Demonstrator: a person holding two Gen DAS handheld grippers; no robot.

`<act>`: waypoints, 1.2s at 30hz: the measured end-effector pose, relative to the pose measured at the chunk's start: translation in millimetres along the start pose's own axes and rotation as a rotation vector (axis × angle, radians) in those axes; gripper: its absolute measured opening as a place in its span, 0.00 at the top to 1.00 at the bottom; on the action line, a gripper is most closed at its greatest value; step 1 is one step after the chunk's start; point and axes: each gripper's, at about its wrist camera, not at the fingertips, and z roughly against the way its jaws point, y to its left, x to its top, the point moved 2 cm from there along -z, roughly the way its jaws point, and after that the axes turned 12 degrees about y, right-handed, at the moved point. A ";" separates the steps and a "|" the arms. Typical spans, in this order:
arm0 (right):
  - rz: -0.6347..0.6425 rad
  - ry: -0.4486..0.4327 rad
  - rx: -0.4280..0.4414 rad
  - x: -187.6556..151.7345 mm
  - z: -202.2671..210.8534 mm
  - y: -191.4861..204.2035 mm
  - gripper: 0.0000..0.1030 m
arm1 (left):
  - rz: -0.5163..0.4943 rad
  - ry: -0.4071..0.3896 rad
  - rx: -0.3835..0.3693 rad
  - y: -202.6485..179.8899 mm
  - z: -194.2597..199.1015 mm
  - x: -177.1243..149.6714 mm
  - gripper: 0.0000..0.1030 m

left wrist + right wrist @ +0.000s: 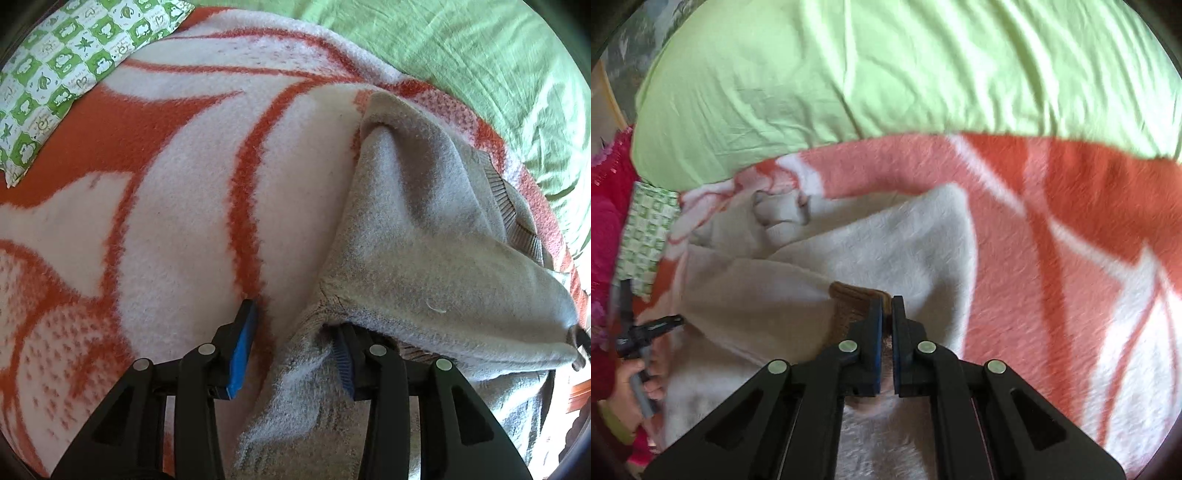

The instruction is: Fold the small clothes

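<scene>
1. Step in hand, as judged: mid-fold. The grey garment [443,236] is partly raised off the orange-and-white blanket [177,177], with one flap draped up and over ahead-right of the left gripper [295,343].
2. Left gripper: jaws stand wide. Left blue pad [242,350] is bare over the blanket; the right finger is partly buried under a garment edge that hangs across it. Nothing is pinched between the pads.
3. Right gripper [887,325]: jaws narrow, nearly together, clamped on the brown ribbed cuff [849,306] of the garment [886,236], held just at the fingertips. Most of the cloth lies ahead and to the left of this tool.
4. Next move, as judged: the left tool needs a real hold. The draped edge should sit between both pads before closing, then the two grips carry the flap across and lay it flat.
5. Risk: a one-sided catch on the right finger could drag the cloth into a bunch, not a fold. The fleece blanket may cling to the garment.
6. Surroundings: green sheet [886,74] beyond the blanket, far ahead of both tools. Green patterned pillow [66,74] far ahead-left of the left tool, well apart from the garment.
7. In the right wrist view, the person's left hand [635,384] grips the other tool's handle at far left; red sleeve [605,229] beside it. Neither blocks the fold path.
</scene>
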 end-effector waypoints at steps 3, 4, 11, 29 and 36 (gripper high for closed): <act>-0.036 0.139 -0.032 -9.8 -38.0 -10.5 0.95 | 0.013 0.003 -0.009 2.4 -1.9 -0.3 0.57; -0.034 0.183 -0.043 -13.9 -46.7 -12.2 0.95 | 0.018 0.007 -0.018 3.9 -1.4 0.0 0.57; -0.019 0.033 0.011 7.3 -3.9 47.8 0.82 | 0.012 0.017 -0.047 13.0 1.8 -4.2 0.52; 0.385 0.278 0.404 128.0 -175.1 345.1 0.95 | 0.009 -0.005 -0.022 6.1 -2.7 -1.6 0.54; 0.174 0.267 0.470 137.6 -204.4 315.2 0.94 | 0.022 0.009 -0.072 13.4 -3.0 -2.1 0.54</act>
